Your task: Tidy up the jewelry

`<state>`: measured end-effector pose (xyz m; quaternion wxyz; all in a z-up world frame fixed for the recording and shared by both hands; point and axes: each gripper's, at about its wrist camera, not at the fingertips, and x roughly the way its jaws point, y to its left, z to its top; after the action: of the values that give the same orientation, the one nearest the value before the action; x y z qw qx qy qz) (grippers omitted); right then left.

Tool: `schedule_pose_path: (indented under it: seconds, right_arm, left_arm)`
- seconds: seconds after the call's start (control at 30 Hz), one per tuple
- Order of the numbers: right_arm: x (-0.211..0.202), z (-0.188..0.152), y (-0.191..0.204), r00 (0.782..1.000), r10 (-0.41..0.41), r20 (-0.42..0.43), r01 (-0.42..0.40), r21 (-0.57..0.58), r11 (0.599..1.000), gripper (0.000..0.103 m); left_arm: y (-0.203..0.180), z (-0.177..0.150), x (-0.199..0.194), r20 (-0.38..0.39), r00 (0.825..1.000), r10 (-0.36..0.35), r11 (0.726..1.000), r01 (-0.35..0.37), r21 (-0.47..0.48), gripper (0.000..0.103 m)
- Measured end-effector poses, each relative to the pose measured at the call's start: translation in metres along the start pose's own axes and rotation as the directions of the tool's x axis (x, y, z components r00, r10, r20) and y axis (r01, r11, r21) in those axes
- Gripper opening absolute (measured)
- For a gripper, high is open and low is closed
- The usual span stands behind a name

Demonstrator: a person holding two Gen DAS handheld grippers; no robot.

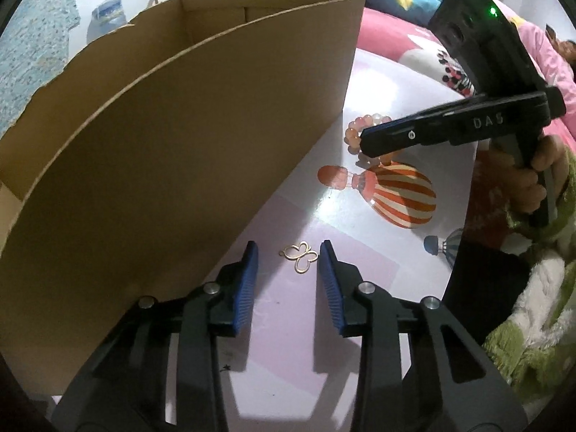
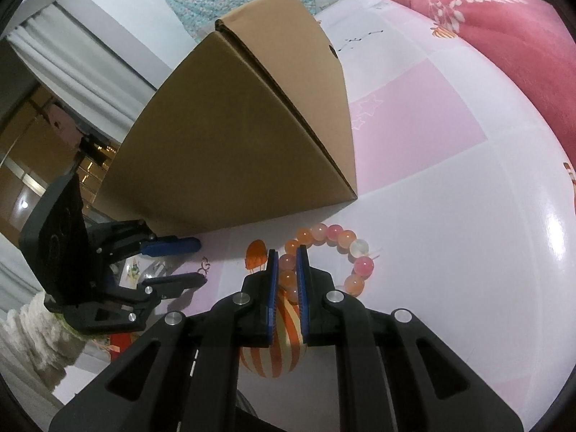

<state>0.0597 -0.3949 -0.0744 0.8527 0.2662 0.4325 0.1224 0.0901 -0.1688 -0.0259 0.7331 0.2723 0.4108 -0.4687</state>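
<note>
A gold butterfly pendant (image 1: pixel 299 256) lies flat on the pink printed surface between the open fingers of my left gripper (image 1: pixel 288 248), untouched. It shows small in the right wrist view (image 2: pixel 205 263), between the same gripper's fingers (image 2: pixel 198 261). A pink and orange bead bracelet (image 2: pixel 333 252) lies on the surface. My right gripper (image 2: pixel 287 252) is closed on its left side, with beads between the blue pads. In the left wrist view the bracelet (image 1: pixel 354 133) is partly hidden by my right gripper (image 1: pixel 367 140).
An open cardboard box (image 1: pixel 180 144) stands on the surface left of the pendant, its wall close to my left finger; it also shows in the right wrist view (image 2: pixel 234 136). A striped balloon print (image 1: pixel 399 194) marks the surface. Pink bedding (image 2: pixel 486 36) lies behind.
</note>
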Motion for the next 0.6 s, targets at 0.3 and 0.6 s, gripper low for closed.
schedule_pose_path:
  seconds: [0.3,0.6]
  right_arm:
    - [0.005,-0.002,0.01,1.0,-0.022,-0.003,0.022,-0.016,1.0,0.01]
    - [0.009,-0.003,0.016,1.0,-0.025,-0.002,0.025,-0.014,1.0,0.01]
  left_arm:
    - [-0.005,-0.001,-0.002,-0.014,1.0,-0.013,0.999,0.014,0.045,0.024]
    - [-0.011,0.006,0.003,-0.015,1.0,-0.008,0.998,0.009,0.055,0.019]
